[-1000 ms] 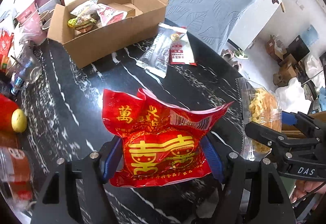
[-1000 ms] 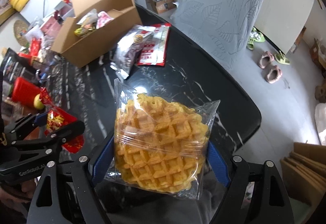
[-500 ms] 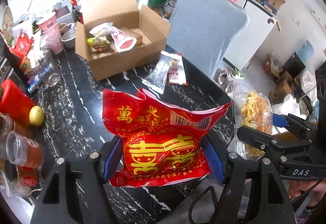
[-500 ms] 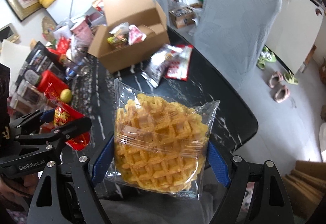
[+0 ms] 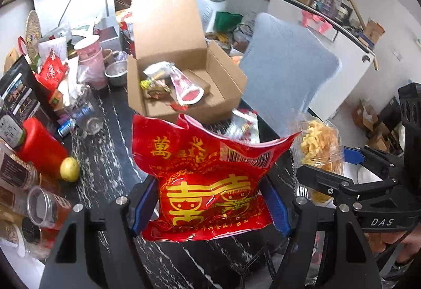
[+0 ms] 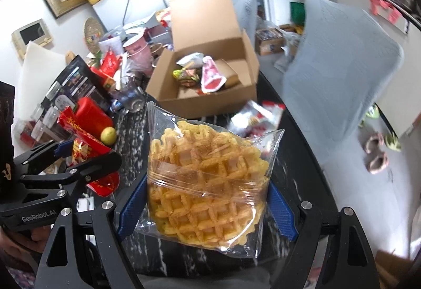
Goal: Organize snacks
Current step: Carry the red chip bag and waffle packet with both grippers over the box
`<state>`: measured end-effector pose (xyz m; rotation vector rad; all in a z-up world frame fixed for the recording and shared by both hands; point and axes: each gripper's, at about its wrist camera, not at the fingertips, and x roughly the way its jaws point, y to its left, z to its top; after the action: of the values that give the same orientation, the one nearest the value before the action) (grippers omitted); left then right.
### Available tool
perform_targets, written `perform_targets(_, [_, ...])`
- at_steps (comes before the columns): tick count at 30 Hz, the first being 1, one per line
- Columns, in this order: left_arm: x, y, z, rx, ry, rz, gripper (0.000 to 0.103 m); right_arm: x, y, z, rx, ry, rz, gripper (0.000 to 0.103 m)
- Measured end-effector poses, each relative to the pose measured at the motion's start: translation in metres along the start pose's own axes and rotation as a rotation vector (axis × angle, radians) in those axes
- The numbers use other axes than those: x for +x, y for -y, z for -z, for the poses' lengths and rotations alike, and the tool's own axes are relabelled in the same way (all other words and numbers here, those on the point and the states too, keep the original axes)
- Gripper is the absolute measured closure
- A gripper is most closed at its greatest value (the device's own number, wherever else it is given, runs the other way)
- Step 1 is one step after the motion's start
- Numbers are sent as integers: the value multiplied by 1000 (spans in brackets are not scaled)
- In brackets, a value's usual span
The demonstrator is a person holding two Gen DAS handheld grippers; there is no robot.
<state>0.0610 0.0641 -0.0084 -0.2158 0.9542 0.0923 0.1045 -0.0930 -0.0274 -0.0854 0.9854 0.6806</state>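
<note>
1. The red snack packet [image 5: 210,183] is clamped between the blue pads of the left gripper [image 5: 210,199], held up clear of the black marble table [image 5: 105,157], near the viewer.
2. The clear bag of waffle crisps [image 6: 208,183] is pinched the same way in the right gripper [image 6: 208,204], its jaws set wide around the bag; it hangs just right of the red packet.
3. Both packets appear to be headed for the cardboard box [image 5: 184,110], which stands open at the far side of the table, lid flap upright.
4. The box already holds a few wrapped snacks [image 5: 171,84] bunched at its left half; the right half looks bare.
5. Two more packets, a silver pouch [image 6: 247,118] and a red-and-white one beside it, lie on the table just in front of the box, not yet packed.
6. So the job looks partly done: some in, two in hand, at least two waiting.
7. To the left stand a red bottle [image 5: 39,147], a lemon [image 5: 69,169] and jars.
</note>
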Motion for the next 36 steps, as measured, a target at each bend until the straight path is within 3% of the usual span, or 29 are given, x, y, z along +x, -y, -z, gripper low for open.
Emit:
perform_targets(15, [41,-37,-91,-66,56,-73,30,54,-1,-110,-112,8,-83,19])
perform_targets(26, [106,-61,-147,-114,25,-101,30,112,18,-179,-151,-5,-96,19])
perform_targets(36, [164,-79,-187,-111,-11,-127,30,165,39,-220,-143,-34,-106,19])
